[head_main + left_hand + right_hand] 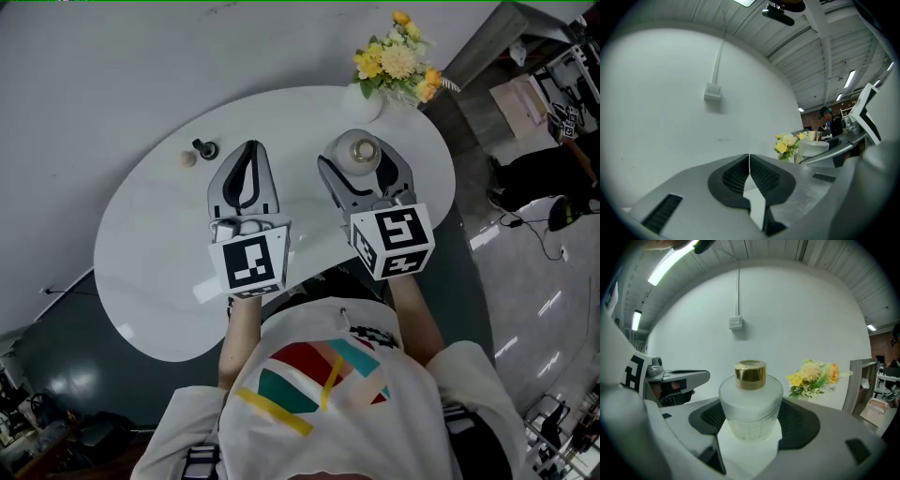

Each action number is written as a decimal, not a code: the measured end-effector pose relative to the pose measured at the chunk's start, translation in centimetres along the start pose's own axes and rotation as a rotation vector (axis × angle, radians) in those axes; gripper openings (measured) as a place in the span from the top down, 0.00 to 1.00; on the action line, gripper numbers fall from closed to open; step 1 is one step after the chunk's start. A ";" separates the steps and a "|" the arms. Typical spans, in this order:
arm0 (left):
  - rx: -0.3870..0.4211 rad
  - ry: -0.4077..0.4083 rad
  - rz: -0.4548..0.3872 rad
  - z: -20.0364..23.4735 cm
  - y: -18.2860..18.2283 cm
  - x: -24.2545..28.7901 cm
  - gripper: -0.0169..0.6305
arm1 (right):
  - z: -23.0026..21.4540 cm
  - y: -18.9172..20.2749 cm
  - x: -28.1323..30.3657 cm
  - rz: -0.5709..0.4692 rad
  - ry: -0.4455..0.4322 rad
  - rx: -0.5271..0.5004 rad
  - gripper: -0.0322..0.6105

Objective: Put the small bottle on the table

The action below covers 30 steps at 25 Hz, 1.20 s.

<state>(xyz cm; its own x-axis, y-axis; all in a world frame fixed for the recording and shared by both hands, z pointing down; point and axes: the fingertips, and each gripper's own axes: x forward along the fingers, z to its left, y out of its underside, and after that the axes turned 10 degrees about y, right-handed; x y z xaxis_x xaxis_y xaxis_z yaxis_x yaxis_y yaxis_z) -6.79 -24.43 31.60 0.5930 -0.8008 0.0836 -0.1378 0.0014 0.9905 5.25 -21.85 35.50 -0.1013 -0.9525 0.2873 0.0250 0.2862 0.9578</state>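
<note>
"Right gripper view first," says one. "What do the right tongs [751,430] have?"

"They pinch the small bottle [750,397]. It sits right between the two dark pads [708,417], with one pad on each side of its fat round body."

"Why so low down?"

"I think that is the widest part, so the grip is firm — and the gold cap [750,375] is left free on top."

"Which way does it point?"

"Straight up. The cap is up and the flat bottom is down. Its line from bottom to cap runs up and down. The tongs reach in from the side, across that line. In the head view you look down on the cap."

"Is it on the table [159,281]?"

"It is over the white top for sure. I cannot tell if the bottom touches or hangs just above. Held upright like that, I guess it can go down flat and not tip."

"And the left tongs [749,171]?"

"Pressed together, with nothing between them. They are just beside the right tongs, on their left. I think one pair is enough for this job."

"Anything close by?"

"The flowers [398,61] stand past the tips of the right tongs, a bit to the right — near, but apart."
</note>
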 end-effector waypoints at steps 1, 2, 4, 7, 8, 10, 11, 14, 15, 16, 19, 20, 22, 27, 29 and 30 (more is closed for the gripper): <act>0.001 -0.008 0.001 0.4 0.1 0.3 0.95 | 0.1 0.0 0.8 0.003 -0.012 -0.003 0.43; -0.002 -0.016 -0.005 0.8 0.1 0.6 0.95 | 0.3 -0.1 1.6 0.006 -0.023 -0.004 0.43; -0.009 -0.036 -0.020 1.6 0.0 1.4 0.95 | 0.5 0.1 3.6 0.019 -0.042 -0.001 0.43; -0.010 -0.063 -0.010 2.7 0.8 2.5 0.95 | 0.8 1.1 7.2 0.056 -0.074 0.016 0.43; -0.011 -0.069 -0.004 3.0 1.2 2.9 0.95 | 1.0 1.6 8.5 0.068 -0.083 0.019 0.43; -0.016 -0.080 0.005 3.5 2.1 3.5 0.95 | 1.5 2.8 11.2 0.093 -0.101 0.020 0.43; -0.021 -0.083 0.009 3.7 2.5 3.9 0.95 | 1.7 3.4 12.5 0.107 -0.112 0.023 0.43; -0.023 -0.081 0.027 4.0 4.0 4.7 0.95 | 2.3 5.1 16.2 0.149 -0.145 0.037 0.43; -0.022 -0.082 0.033 4.1 4.5 4.9 0.95 | 2.4 5.6 17.3 0.159 -0.150 0.029 0.43; -0.027 -0.088 0.038 4.2 5.1 5.2 0.95 | 2.4 6.2 18.4 0.167 -0.152 0.010 0.43; -0.069 -0.123 0.056 4.9 6.9 5.3 0.95 | 2.5 7.8 21.0 0.193 -0.149 -0.058 0.43; -0.066 -0.131 0.071 5.2 7.4 5.2 0.95 | 2.6 8.5 21.7 0.201 -0.146 -0.076 0.43; -0.039 -0.137 0.100 5.5 8.1 5.2 0.95 | 2.6 9.6 23.0 0.221 -0.134 -0.114 0.43; -0.028 -0.151 0.118 5.8 8.9 5.3 0.95 | 1.9 12.5 26.6 0.274 -0.072 -0.176 0.43; 0.006 -0.130 0.143 5.5 9.4 5.4 0.95 | 1.6 13.4 27.5 0.285 -0.056 -0.161 0.43; 0.028 -0.116 0.159 5.3 9.7 5.4 0.95 | 1.4 13.7 27.8 0.290 -0.052 -0.150 0.43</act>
<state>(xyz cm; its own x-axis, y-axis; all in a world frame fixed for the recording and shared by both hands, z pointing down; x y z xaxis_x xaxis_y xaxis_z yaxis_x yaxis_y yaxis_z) -9.10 -31.92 41.06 0.4666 -0.8557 0.2238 -0.2450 0.1181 0.9623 1.34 -44.26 56.59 -0.1196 -0.8256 0.5514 0.2059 0.5227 0.8273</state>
